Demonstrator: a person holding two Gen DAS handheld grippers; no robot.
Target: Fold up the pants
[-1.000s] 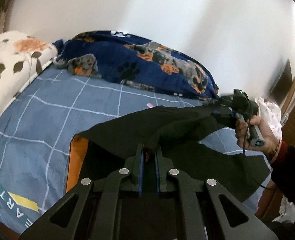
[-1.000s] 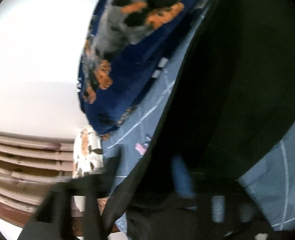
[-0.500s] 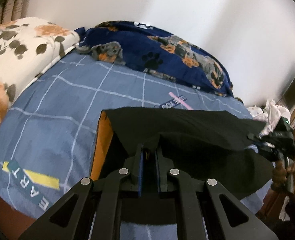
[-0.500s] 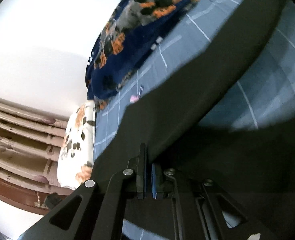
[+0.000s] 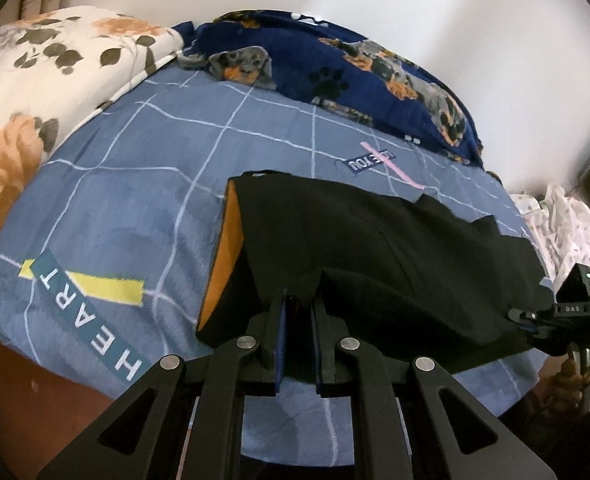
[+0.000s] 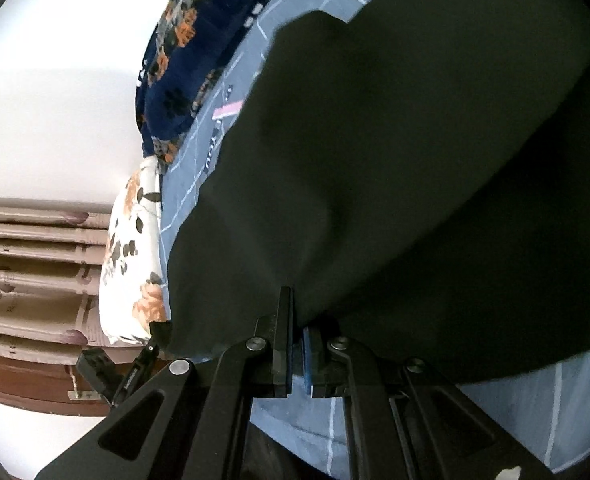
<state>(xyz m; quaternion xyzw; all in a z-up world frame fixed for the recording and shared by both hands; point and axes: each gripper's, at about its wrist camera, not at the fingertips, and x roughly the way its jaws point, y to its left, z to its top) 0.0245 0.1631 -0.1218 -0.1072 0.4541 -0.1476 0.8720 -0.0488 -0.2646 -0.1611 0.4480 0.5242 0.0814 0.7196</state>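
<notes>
Both grippers, angled down, seemingly pinch pants [image 5: 375,248].

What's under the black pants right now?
Under the black pants lies the blue checked bedsheet; an orange lining shows at their open left end. Both grippers, left and right, pinch the near edge. Whatever the cloth covers on the sheet cannot be seen.

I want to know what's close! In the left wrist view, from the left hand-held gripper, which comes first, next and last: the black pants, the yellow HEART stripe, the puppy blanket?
1. Black pants: pinched in the left hand-held gripper.
2. Yellow HEART stripe: on the bedsheet, left of it.
3. Puppy blanket: far back, by the wall.
</notes>
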